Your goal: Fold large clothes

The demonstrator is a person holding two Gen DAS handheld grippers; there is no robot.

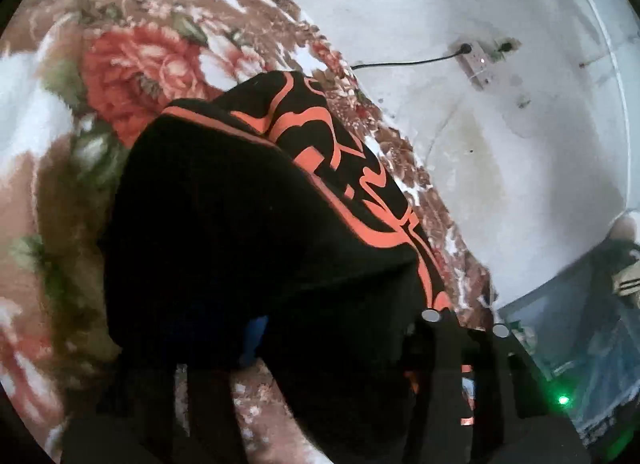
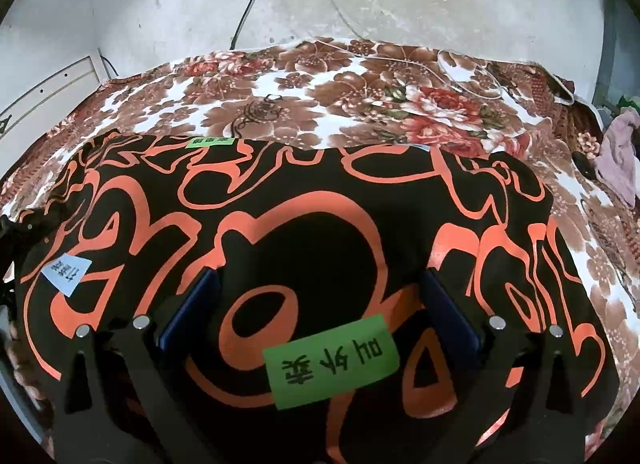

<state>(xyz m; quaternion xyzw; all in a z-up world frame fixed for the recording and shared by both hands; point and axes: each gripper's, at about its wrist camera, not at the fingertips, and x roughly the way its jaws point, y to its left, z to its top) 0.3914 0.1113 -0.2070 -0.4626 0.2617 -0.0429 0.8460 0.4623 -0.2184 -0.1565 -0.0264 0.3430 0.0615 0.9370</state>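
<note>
A black garment with orange swirls (image 2: 320,192) lies spread flat on a floral bed blanket (image 2: 360,96). My right gripper (image 2: 320,296) stands open just over its near part, its blue pads (image 2: 192,304) wide apart on either side of a green label with black writing (image 2: 332,360). In the left wrist view the garment (image 1: 240,204) rises in a dark hump with its plain black inner side towards the camera. The cloth drapes over my left gripper (image 1: 340,328) and hides the fingertips. Only a strip of one blue pad (image 1: 256,332) shows. The raised fold looks held between the jaws.
A small green label (image 2: 210,141) and a pale blue label (image 2: 66,274) sit on the garment's far and left edges. A white cord (image 2: 468,76) lies on the blanket's far right. Pink clothes (image 2: 620,164) are piled at the right. A wall socket (image 1: 476,64) with a black cable is behind the bed.
</note>
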